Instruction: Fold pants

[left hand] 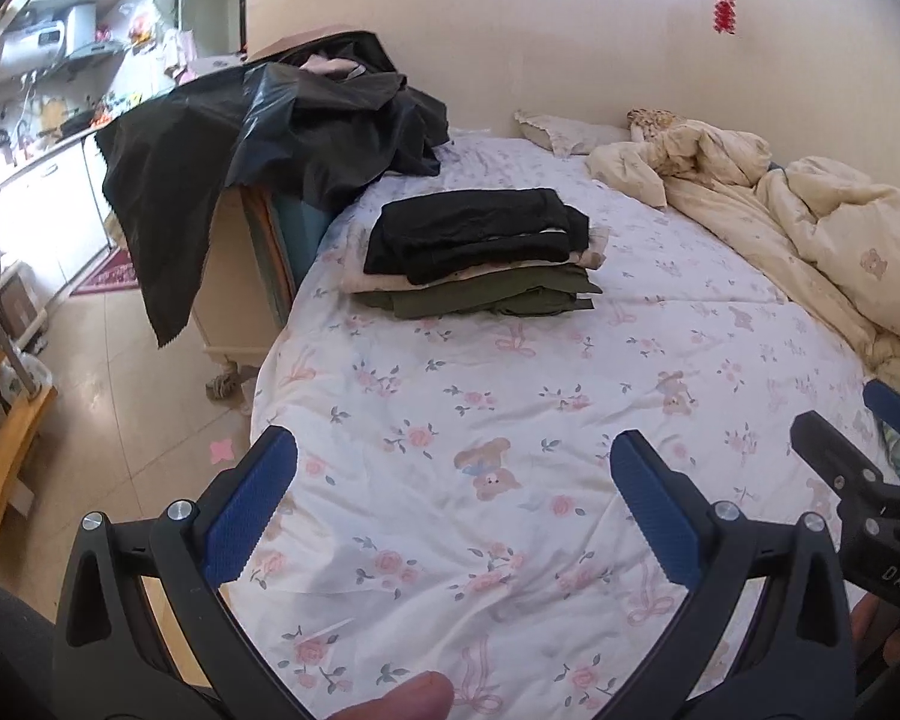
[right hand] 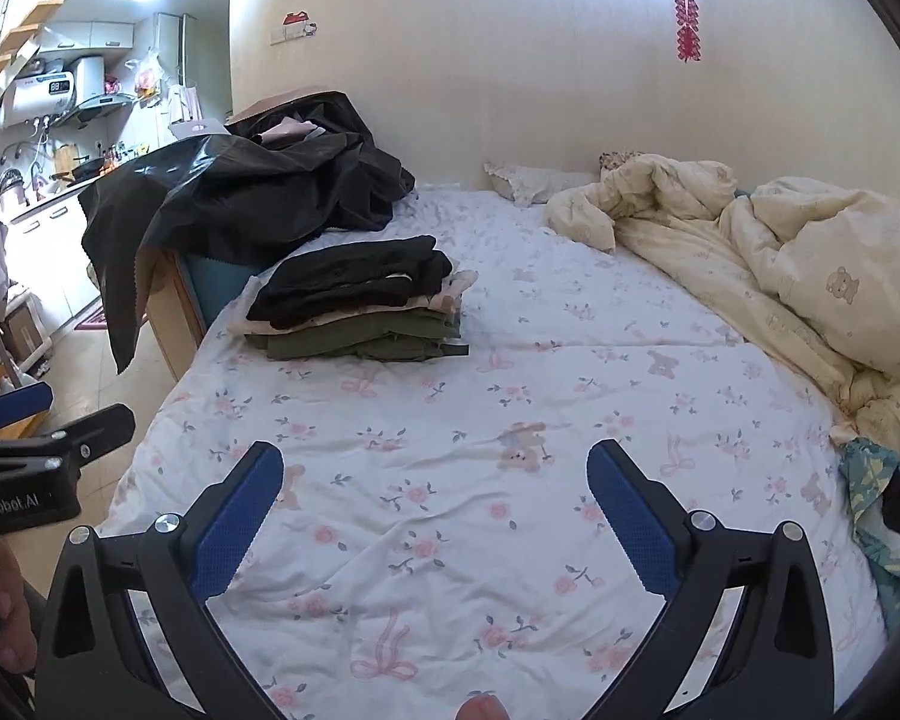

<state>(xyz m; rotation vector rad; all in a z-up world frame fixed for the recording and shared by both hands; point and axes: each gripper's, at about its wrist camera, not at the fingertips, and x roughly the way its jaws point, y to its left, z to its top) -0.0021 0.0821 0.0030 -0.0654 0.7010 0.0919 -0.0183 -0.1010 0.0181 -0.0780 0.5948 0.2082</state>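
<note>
**Blue pads spread wide, nothing held**

You hold both grippers low over the near part of the bed, side by side and level, pointing toward the far wall. Your left gripper (left hand: 453,459) has its jaws spread wide, with only the floral bedsheet (left hand: 510,372) between its blue pads (left hand: 249,504). Your right gripper (right hand: 435,471) is spread just as wide and holds nothing either. Neither tool visibly touches the sheet. Each gripper shows at the edge of the other's view, so the two are near each other but apart. A fingertip (left hand: 402,699) of yours shows at the bottom edge of the left wrist view.

The folded pants (left hand: 480,228) lie well ahead of both tools, black and on top of a small stack of folded clothes (left hand: 498,291) with pale and olive layers beneath. That stack sits on the sheet near the bed's left edge, beside a heap of dark cloth (left hand: 270,138) draped over furniture. A rumpled cream duvet (right hand: 810,276) lies along the right side.
</note>
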